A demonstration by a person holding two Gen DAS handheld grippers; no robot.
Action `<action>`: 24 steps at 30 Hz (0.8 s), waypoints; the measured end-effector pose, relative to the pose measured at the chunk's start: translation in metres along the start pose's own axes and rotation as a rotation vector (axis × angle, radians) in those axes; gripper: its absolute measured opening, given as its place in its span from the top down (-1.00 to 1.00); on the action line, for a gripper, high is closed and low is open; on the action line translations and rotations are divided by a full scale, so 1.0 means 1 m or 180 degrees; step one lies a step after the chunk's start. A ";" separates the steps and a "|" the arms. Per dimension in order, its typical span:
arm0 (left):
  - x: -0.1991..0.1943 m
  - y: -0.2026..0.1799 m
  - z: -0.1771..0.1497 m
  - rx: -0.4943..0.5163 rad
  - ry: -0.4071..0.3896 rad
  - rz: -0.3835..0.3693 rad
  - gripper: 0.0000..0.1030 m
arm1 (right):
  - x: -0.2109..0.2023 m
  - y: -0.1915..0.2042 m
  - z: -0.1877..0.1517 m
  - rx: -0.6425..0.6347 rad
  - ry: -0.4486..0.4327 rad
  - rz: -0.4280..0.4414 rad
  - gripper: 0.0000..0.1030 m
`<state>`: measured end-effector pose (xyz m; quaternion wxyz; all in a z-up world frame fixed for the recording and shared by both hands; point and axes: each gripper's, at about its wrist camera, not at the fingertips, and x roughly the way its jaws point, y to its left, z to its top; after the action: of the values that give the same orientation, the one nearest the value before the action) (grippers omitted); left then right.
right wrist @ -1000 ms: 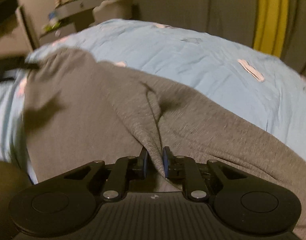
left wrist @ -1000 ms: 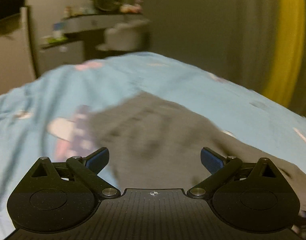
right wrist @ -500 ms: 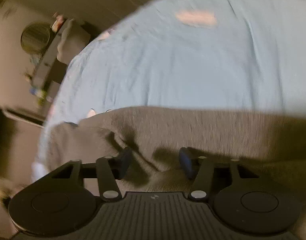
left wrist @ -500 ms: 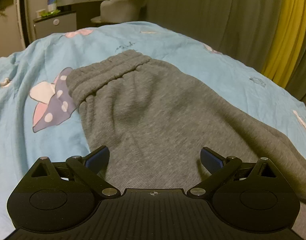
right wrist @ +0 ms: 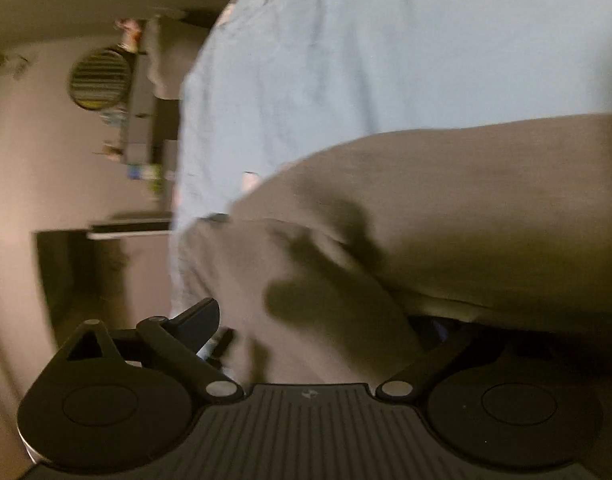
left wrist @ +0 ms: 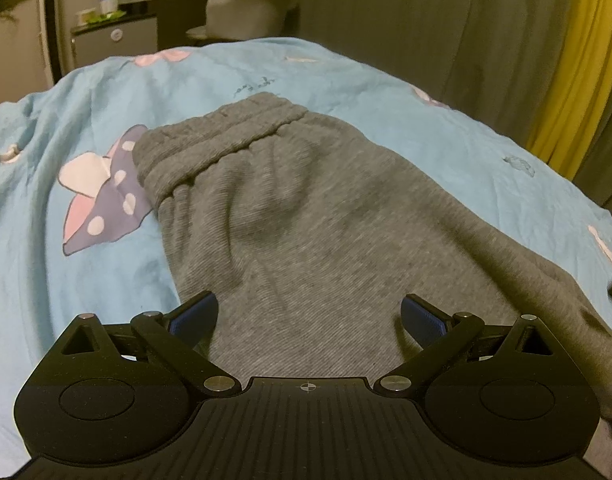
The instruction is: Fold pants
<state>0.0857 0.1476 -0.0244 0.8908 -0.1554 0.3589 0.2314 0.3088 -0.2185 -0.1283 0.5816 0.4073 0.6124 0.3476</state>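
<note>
A: Where do the grey pants (left wrist: 306, 216) lie?
B: On the bed's blue sheet (left wrist: 66, 280), waistband (left wrist: 222, 140) at the far end, cloth running near and right. No container in either view.
A: Left tool (left wrist: 309, 317)?
B: Jaws wide over the cloth, gripping nothing.
A: Right tool (right wrist: 318, 316)?
B: Rolled sideways, view blurred. Jaws just opened to full spread; pants (right wrist: 466, 216) lie between them, unpinched.

Grey pants (left wrist: 326, 216), light-blue bow-printed bedsheet (left wrist: 46, 240)
</note>
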 end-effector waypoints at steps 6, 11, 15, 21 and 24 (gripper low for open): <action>0.002 0.000 -0.001 -0.0012 0.0008 0.0011 -0.97 | 0.029 0.000 0.029 0.0411 -0.0039 0.0593 -0.93; 0.005 -0.001 -0.001 0.0013 0.0033 0.0058 -0.97 | 0.020 0.019 0.065 0.0470 -0.0141 0.0704 -0.93; 0.007 0.000 0.000 0.0000 0.0053 0.0066 -0.97 | -0.006 0.037 0.089 0.0127 -0.0436 0.0415 -0.92; 0.009 -0.001 0.000 0.0004 0.0069 0.0099 -0.97 | -0.069 0.060 0.076 -0.0310 -0.1221 -0.0272 -0.92; 0.009 -0.001 0.000 -0.0008 0.0068 0.0090 -0.97 | -0.058 0.071 0.029 -0.0711 -0.0745 -0.0183 -0.92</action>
<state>0.0915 0.1498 -0.0307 0.8833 -0.1539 0.3703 0.2428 0.3438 -0.2421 -0.0420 0.7003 0.3600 0.5095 0.3470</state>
